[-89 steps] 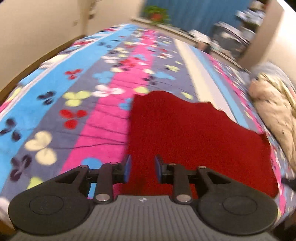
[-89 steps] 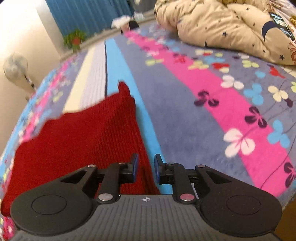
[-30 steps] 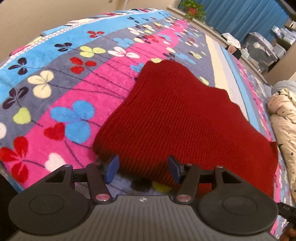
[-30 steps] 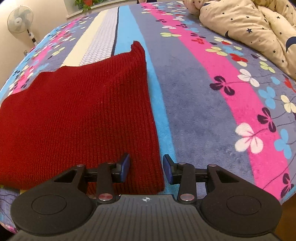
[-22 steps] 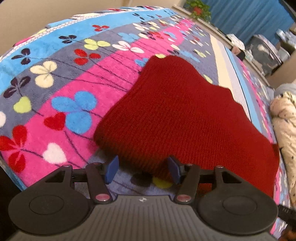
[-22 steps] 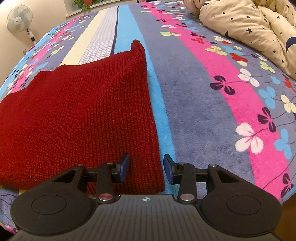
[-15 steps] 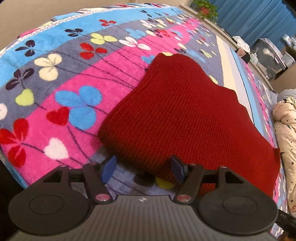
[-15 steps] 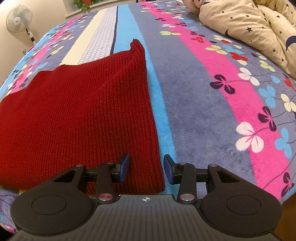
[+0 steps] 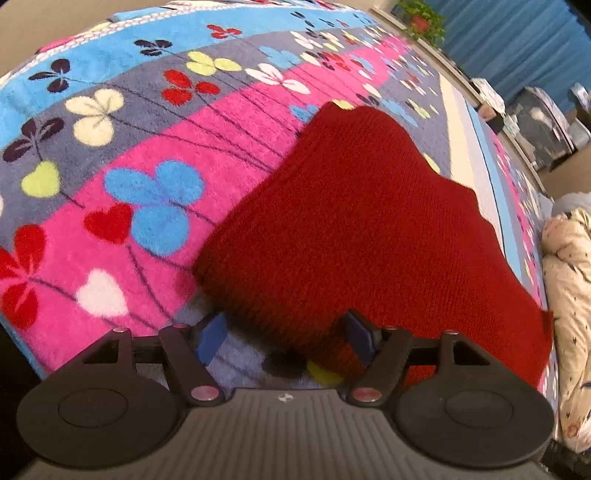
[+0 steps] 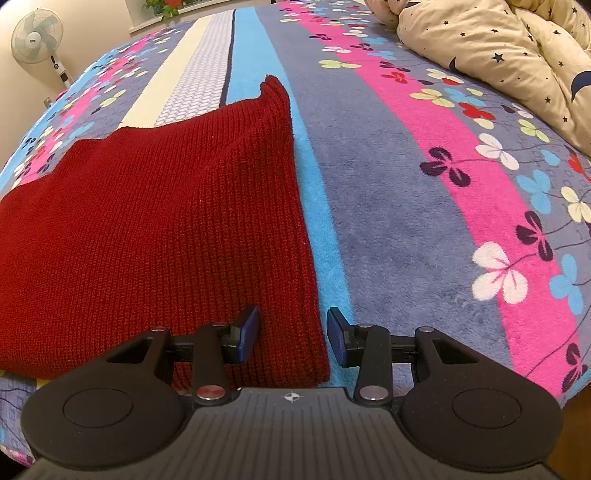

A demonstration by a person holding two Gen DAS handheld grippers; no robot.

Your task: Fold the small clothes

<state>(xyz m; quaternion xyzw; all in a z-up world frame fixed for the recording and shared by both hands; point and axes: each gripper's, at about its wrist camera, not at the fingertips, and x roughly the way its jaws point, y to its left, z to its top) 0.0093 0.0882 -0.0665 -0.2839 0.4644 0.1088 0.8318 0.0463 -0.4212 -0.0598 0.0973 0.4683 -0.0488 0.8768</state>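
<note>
Red knitted garment (image 9: pixel 354 229) lies flat on the bed's flowered blanket (image 9: pixel 155 155), folded into a wedge with its near edge just ahead of both grippers. Three seconds back both grippers were nearly closed at that edge and the cloth looked lifted and blurred; since then the jaws have spread and the garment has settled on the blanket, with little change over the last half second beyond the left gripper opening a touch wider. The left gripper (image 9: pixel 286 338) now stands wide open, holding nothing — the garment's near left corner sits between and just beyond its blue pads (image 9: pixel 210 338), and I cannot tell whether the right pad touches the knit. The right gripper (image 10: pixel 291 334) is moderately open and empty too, straddling the garment's near right corner, its left pad over the knit and its right pad over the blanket's blue stripe. Only the left view shows the blue curtain (image 9: pixel 517 40) and potted plant (image 9: pixel 419 14) toward 1 o'clock, and the garment's left edge. Only the right view shows a standing fan (image 10: pixel 37 37) at 10 o'clock, the star-printed beige duvet (image 10: pixel 498 48) heaped at 2 o'clock, and the garment's pointed far corner at 12 o'clock.
</note>
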